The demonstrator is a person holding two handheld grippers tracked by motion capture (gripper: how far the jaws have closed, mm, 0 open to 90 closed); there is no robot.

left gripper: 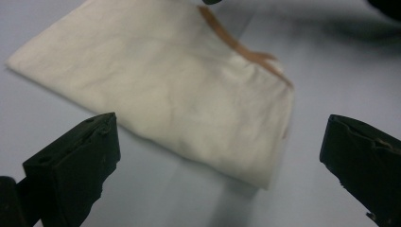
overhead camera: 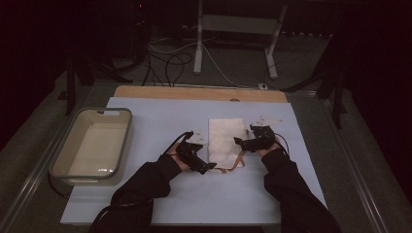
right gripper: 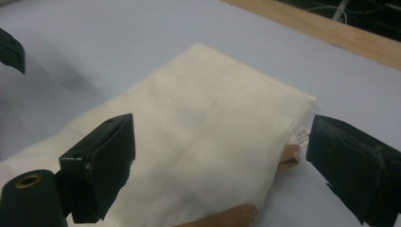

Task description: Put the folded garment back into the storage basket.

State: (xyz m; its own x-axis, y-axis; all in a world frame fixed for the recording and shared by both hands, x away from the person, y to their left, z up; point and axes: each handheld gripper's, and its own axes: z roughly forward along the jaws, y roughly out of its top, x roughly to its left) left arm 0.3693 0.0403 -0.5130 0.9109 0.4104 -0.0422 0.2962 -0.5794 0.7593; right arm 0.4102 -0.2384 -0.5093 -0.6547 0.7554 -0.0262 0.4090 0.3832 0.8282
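Note:
A folded cream cloth bag (overhead camera: 224,141) with tan straps (overhead camera: 234,166) lies flat on the pale blue mat (overhead camera: 160,116) at mid-table. My left gripper (overhead camera: 206,166) sits at the bag's near left corner, open, nothing between its jaws. In the left gripper view the bag (left gripper: 161,90) lies just beyond the spread jaws, a tan strap (left gripper: 246,52) along its far edge. My right gripper (overhead camera: 238,141) is at the bag's right edge, open. In the right gripper view the bag (right gripper: 198,137) lies between and beyond the wide jaws, tan strap ends (right gripper: 288,156) poking out beneath it.
A grey-rimmed rectangular tub (overhead camera: 92,145) stands at the mat's left side. A wooden board edge (overhead camera: 199,93) runs along the far side of the mat. Cables and a desk frame (overhead camera: 233,34) lie on the floor beyond the table.

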